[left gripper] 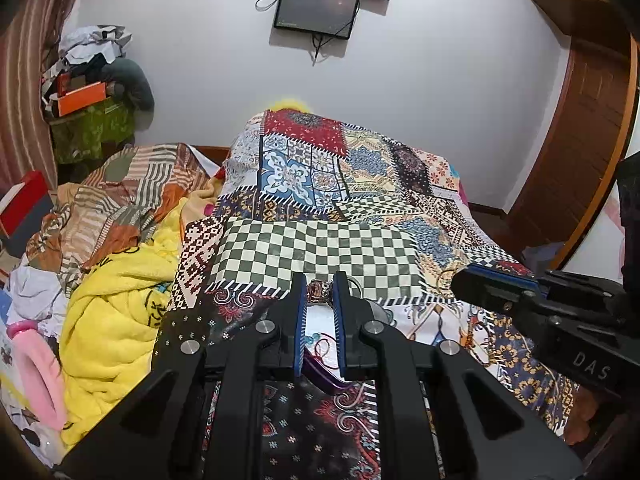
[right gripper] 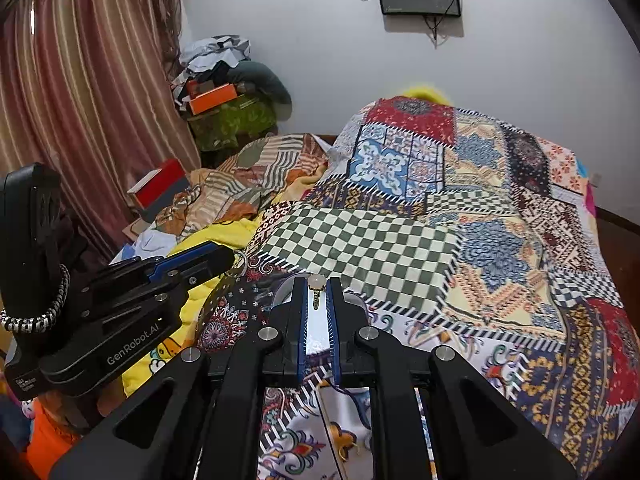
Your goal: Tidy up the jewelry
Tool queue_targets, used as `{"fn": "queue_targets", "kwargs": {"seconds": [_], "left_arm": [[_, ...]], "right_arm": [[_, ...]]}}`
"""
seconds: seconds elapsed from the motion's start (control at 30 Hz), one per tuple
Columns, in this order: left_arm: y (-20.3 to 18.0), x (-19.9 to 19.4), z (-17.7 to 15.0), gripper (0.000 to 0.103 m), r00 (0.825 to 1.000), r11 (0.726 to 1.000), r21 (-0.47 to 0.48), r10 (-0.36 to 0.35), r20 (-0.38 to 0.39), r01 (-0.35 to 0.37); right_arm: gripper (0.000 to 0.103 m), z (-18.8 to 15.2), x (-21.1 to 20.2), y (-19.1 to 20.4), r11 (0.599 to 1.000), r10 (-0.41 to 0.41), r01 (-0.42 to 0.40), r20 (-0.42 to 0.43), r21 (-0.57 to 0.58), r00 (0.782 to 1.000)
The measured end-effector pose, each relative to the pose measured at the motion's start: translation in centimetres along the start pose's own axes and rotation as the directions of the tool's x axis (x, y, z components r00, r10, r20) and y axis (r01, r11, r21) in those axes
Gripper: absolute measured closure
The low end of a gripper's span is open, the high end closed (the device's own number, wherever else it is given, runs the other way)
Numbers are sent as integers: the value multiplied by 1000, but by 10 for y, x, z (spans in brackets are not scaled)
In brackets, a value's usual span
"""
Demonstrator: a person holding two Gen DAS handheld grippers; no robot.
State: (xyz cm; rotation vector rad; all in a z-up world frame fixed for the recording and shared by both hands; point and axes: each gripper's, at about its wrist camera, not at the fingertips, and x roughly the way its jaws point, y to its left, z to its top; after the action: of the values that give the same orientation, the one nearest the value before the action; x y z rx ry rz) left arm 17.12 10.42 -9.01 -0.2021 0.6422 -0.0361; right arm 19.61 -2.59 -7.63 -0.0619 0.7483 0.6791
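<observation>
Jewelry sits in both tools at once, above the near edge of a bed covered in a patchwork quilt (left gripper: 320,240). The left hand-held gripper (left gripper: 319,294) has its blue-lined fingers drawn in close, pinching a ring (left gripper: 318,291) with a pinkish stone in a dark ornate setting; a thin silver hoop (left gripper: 354,282) shows just past its right finger. The right hand-held gripper (right gripper: 317,292) is likewise nearly closed on a small gold earring (right gripper: 317,292) topped by a pale round bead, its short gold stem hanging down between the pads, long axis roughly upright.

Seen from the right wrist, the left tool reaches in from the left with its tip close to the right tool's tip, so the two pieces are near each other and neither arm is clearly nearer any drop-off spot. Beneath the grippers lies something pale and flat with a purple edge (left gripper: 320,372), possibly a box or tray; whether it is the destination cannot be told.

The quilt is soft cotton, busy with checks and florals, and small metal pieces would vanish easily against it. A yellow fleece blanket (left gripper: 116,320) lies rumpled toward the bed's left edge.
</observation>
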Motion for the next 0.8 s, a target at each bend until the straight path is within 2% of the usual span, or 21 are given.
{"fn": "queue_targets", "kwargs": {"seconds": [0.53, 0.8], "left_arm": [[7, 70, -17, 92, 992, 1000, -9, -12, -128, 11], [11, 89, -21, 92, 985, 1000, -24, -24, -170, 20]], "right_arm": [[95, -5, 55, -10, 999, 28, -25, -116, 29, 993], [95, -18, 80, -18, 998, 41, -30, -184, 59, 982]]}}
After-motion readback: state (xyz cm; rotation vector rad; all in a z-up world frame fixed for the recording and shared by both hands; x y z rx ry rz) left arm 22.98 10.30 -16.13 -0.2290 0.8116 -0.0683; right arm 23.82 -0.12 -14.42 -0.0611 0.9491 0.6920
